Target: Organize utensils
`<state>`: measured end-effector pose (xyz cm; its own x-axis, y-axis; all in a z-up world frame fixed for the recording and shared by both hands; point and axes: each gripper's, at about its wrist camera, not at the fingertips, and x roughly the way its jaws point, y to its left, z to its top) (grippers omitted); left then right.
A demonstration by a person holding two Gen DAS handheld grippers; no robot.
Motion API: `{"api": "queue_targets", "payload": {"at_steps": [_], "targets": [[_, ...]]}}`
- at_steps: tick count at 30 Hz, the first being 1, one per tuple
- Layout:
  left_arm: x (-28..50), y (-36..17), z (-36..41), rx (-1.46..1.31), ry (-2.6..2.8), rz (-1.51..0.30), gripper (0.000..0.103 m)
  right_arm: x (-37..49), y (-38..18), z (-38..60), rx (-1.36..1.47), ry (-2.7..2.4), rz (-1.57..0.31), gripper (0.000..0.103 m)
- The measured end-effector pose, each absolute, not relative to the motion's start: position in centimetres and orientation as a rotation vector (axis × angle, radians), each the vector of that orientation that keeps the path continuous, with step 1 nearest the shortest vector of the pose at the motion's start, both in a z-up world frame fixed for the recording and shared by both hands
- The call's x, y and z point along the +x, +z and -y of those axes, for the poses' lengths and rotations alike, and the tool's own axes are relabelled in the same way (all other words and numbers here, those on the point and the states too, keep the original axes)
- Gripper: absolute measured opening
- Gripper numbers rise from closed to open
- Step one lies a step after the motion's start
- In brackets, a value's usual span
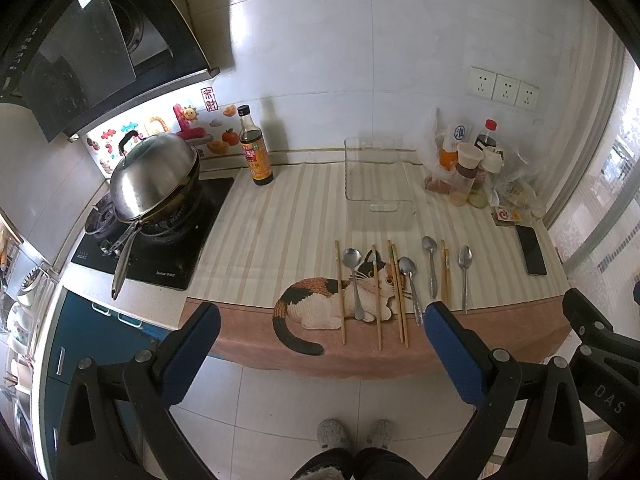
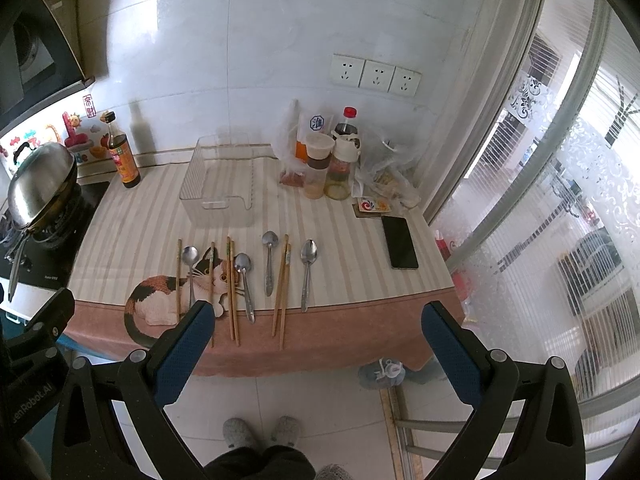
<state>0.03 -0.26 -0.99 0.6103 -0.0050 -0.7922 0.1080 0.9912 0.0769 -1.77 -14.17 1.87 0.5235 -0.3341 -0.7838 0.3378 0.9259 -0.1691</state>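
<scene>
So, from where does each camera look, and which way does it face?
Left wrist: on the left gripper, before the counter, facing the spoons and the wok; open jaws and slippers show.
Right wrist: on the right gripper, facing counter and window; open jaws show.
Shared: spoons, tray, phone.

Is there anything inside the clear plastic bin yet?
Nothing shows inside the clear bin; the striped cloth is visible through its floor and walls. All four spoons, such as the rightmost one, and the chopsticks lie in front of it. No part of its inside is covered.
</scene>
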Motion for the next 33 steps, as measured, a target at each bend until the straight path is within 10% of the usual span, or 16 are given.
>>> {"api": "queue_targets", "payload": {"at_steps": [33], "targets": [[4.9,-2.1,0.4,0.067,-0.024,-0.908,0.103,1.0,0.8,17.4,0.076,-0.329,-0.918,0.103]]}}
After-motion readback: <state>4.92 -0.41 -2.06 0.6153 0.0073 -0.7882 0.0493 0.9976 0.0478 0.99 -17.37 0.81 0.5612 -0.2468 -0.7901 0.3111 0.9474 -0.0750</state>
